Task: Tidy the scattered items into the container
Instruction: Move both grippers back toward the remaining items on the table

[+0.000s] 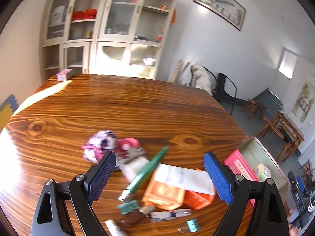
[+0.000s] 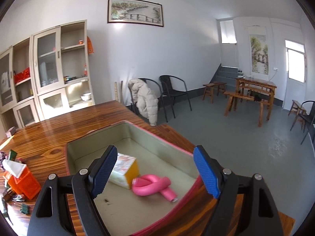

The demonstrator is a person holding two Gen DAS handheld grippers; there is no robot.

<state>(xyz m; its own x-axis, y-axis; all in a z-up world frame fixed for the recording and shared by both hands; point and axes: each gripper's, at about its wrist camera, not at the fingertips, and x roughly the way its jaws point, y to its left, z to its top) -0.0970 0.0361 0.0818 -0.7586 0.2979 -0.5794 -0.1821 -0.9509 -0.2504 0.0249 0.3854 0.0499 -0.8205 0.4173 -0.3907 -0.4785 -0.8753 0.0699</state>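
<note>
My left gripper [image 1: 157,175] is open and empty above a pile of scattered items on the wooden table [image 1: 118,108]: a white tube [image 1: 187,179], orange boxes [image 1: 163,194], a green pen-like stick [image 1: 149,169], a pink and white fabric item [image 1: 102,143], small clips [image 1: 192,226] and a metal clipper [image 1: 169,214]. The pink-rimmed green container [image 1: 256,153] lies right of the pile. My right gripper [image 2: 153,175] is open and empty above the container [image 2: 157,137], which holds a knotted pink foam roller [image 2: 151,184] and a small box [image 2: 124,169].
A small pink box [image 1: 65,74] sits at the table's far left corner. Cabinets [image 1: 102,29] stand behind the table. Chairs, one with a coat [image 2: 145,100], and wooden furniture [image 2: 254,94] stand on the floor to the right. The orange boxes [image 2: 23,181] lie left of the container.
</note>
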